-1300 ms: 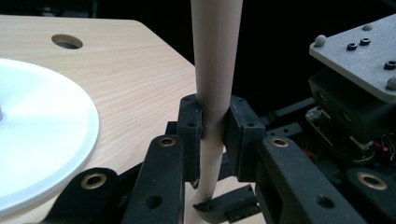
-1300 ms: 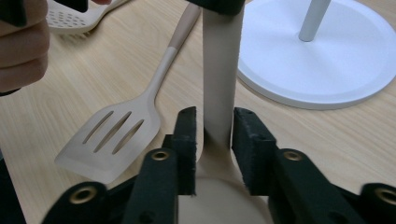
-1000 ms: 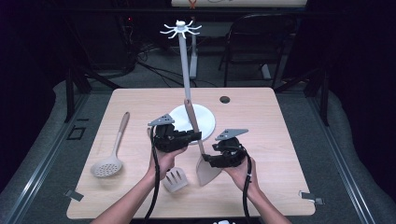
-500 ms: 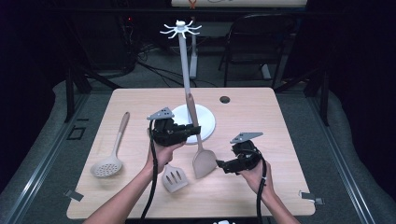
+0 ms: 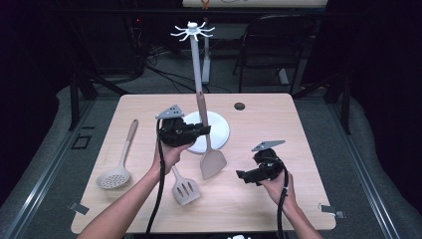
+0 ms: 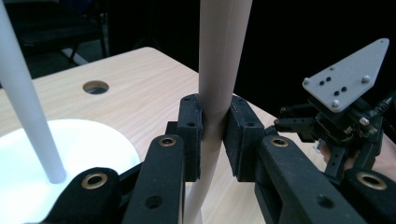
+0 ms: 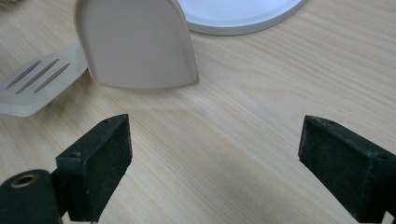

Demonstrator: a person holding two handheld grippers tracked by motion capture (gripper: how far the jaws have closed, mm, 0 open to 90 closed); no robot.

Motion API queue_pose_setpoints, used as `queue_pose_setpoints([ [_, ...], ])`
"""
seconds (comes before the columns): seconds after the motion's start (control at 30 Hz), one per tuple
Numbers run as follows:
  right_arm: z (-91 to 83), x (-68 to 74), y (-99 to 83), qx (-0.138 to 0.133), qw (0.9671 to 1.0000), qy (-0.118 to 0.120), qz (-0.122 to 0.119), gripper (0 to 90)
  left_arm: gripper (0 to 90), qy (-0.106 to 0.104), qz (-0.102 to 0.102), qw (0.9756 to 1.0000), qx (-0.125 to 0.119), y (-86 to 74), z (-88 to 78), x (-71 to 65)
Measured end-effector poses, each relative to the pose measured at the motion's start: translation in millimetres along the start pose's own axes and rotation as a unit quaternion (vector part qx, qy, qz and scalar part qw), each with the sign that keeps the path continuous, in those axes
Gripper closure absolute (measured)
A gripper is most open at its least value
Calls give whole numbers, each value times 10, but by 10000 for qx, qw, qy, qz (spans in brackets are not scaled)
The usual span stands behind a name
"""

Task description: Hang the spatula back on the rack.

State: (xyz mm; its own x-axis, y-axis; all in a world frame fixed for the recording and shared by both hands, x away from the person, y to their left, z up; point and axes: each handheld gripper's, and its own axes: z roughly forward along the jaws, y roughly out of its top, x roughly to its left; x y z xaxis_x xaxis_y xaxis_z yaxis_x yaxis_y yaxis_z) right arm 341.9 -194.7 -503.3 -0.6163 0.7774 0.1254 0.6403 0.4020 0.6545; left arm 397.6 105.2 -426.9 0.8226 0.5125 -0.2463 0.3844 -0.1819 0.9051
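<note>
One solid spatula [image 5: 208, 144], upright over table [image 5: 278, 119] beside stand base [image 5: 219, 130]: my left gripper [image 5: 201, 131] clamps mid-handle. Right gripper [image 5: 242, 175] just opened, nothing between jaws. Light, stiff, smooth; I judge handle best hold.

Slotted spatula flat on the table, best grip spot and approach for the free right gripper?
Take the slotted spatula by its slim handle, probably just above the head, coming straight down with the open right gripper, jaws across the handle. The wide head lies flush on the table; the upper handle runs under the left hand.
</note>
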Motion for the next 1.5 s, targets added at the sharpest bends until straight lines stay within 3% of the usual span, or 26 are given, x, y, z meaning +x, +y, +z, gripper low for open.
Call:
queue_pose_setpoints([
  [0.23,10,32,11,38,9999,80,-64,18,773,3,127,9999,-47,136,-47,84],
  [0.77,8,28,7,45,9999,85,-80,13,773,-164,406,9990,-5,394,-48,189],
  [1.5,13,13,9,144,9998,50,-113,16,773,-216,511,9985,-6,788,40,373],
])
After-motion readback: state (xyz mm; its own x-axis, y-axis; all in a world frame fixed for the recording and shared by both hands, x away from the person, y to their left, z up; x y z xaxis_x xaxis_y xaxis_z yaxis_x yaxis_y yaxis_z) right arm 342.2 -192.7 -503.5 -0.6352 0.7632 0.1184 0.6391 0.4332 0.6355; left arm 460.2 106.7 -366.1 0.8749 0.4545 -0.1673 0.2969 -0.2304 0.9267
